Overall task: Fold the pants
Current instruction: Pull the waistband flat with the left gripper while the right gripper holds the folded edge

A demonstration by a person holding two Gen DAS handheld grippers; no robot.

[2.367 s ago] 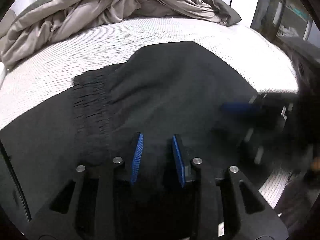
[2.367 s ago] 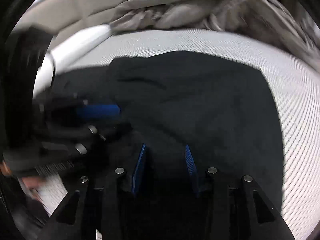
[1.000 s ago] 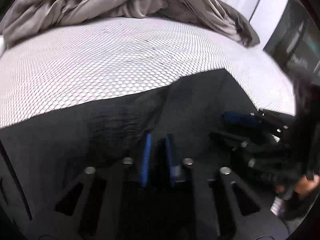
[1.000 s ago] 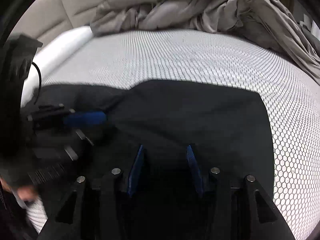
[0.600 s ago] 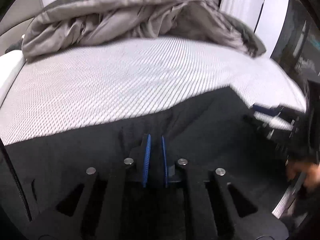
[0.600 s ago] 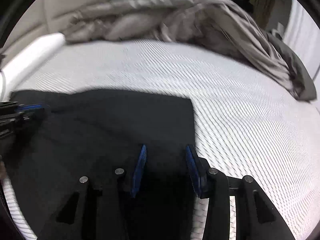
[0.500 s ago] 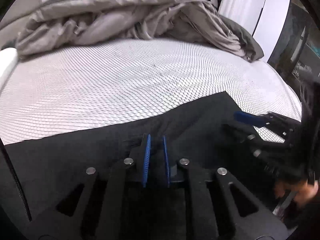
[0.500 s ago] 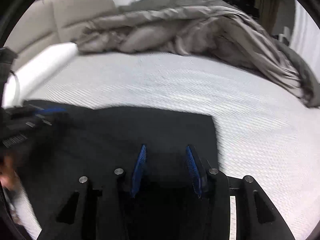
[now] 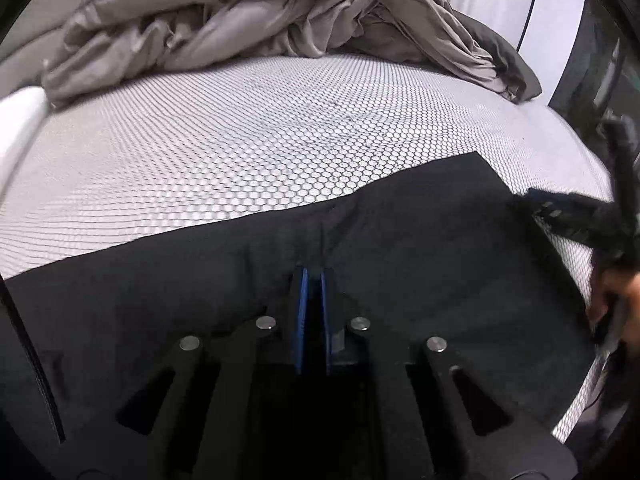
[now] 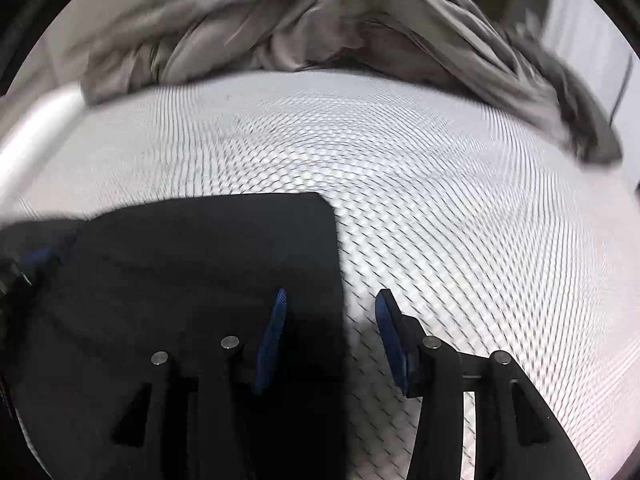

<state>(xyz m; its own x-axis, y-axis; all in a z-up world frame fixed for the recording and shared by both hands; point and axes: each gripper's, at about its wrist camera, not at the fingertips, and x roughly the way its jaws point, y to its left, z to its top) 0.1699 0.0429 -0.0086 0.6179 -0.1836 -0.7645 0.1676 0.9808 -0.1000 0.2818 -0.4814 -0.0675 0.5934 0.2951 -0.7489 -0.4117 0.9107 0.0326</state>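
Note:
Black pants (image 9: pixel 400 260) lie flat on the near part of a white honeycomb-patterned mattress (image 9: pixel 240 140). My left gripper (image 9: pixel 313 280) is shut on a small pinched-up ridge of the pants, and creases run out from its tips. At the right edge of the left wrist view, the right gripper (image 9: pixel 568 212) shows as a dark blur. In the right wrist view, my right gripper (image 10: pixel 330 300) straddles the right edge of the pants (image 10: pixel 200 260). Its jaws are opening: one pad is over cloth, the other over mattress (image 10: pixel 440 200), and neither presses on anything.
A crumpled grey-brown duvet (image 9: pixel 260 20) is heaped along the far side of the bed. A white bolster (image 9: pixel 16 120) lies at the left edge. A hand (image 9: pixel 624 300) shows at the right. Bare mattress stretches between the pants and the duvet.
The left jaws have closed further onto the fabric ridge. The right gripper has slid right from over the middle of the pants to their right edge, and its jaws have widened slightly.

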